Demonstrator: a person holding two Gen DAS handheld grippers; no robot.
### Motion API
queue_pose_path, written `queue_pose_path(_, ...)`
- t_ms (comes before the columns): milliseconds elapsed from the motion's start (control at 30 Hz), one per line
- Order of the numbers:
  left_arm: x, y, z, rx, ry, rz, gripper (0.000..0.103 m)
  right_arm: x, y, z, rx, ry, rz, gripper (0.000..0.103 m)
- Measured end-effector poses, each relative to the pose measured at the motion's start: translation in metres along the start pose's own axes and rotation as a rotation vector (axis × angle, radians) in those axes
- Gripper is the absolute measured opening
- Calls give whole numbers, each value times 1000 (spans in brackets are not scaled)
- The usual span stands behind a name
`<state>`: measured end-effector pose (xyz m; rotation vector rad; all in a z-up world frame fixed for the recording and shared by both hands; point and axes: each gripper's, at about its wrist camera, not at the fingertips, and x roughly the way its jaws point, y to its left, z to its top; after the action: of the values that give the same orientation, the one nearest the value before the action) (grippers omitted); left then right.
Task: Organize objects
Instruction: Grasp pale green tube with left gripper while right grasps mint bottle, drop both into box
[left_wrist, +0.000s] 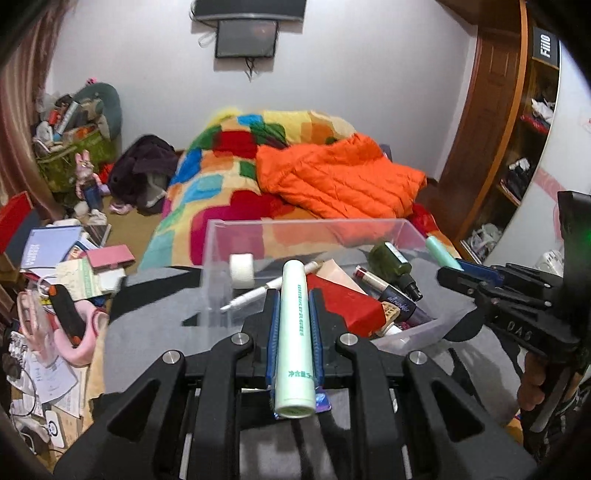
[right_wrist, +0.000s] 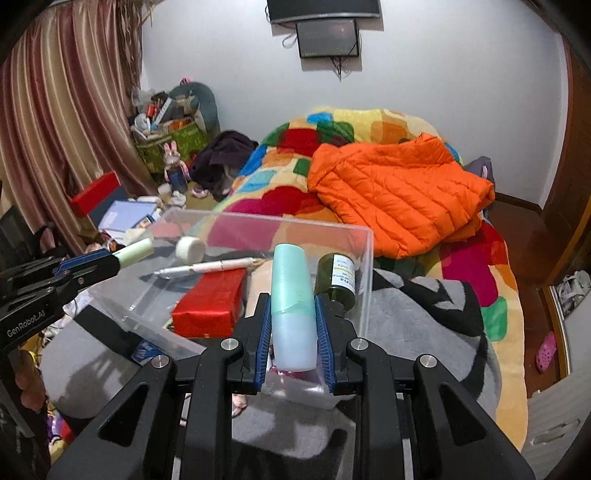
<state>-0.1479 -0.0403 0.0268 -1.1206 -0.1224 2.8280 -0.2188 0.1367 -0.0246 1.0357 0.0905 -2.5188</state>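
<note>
My left gripper (left_wrist: 293, 295) is shut on a pale green tube (left_wrist: 293, 332) with green lettering, held lengthwise between the blue pads. My right gripper (right_wrist: 291, 299) is shut on a teal and light blue bottle (right_wrist: 291, 310). Both hover over a clear plastic box (left_wrist: 221, 243) on a grey blanket (right_wrist: 413, 317). Inside the box lie a red packet (right_wrist: 210, 295), a white pen (right_wrist: 207, 267), a white tape roll (right_wrist: 189, 248) and a dark green bottle (right_wrist: 338, 277). In the left wrist view the right gripper (left_wrist: 448, 267) holds its bottle (left_wrist: 439, 251) above the box's right side.
The box (right_wrist: 364, 258) sits at the foot of a bed with a multicoloured quilt (right_wrist: 280, 199) and an orange puffer jacket (right_wrist: 399, 192). Papers, books and clutter (left_wrist: 62, 266) cover the floor on the left. A wooden shelf unit (left_wrist: 517, 147) stands on the right.
</note>
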Motion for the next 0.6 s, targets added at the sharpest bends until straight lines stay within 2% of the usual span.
queue_pose_path(300, 33, -3, 4, 13, 61, -33, 15, 32, 1, 1, -10, 77, -1, 21)
queue_pose_path(500, 14, -7, 4, 35, 20, -37, 16, 24, 5, 0, -23, 69, 13, 22)
queue_pose_path(600, 1, -7, 1, 34, 8, -39, 24, 12, 8, -2, -25, 53, 25, 22)
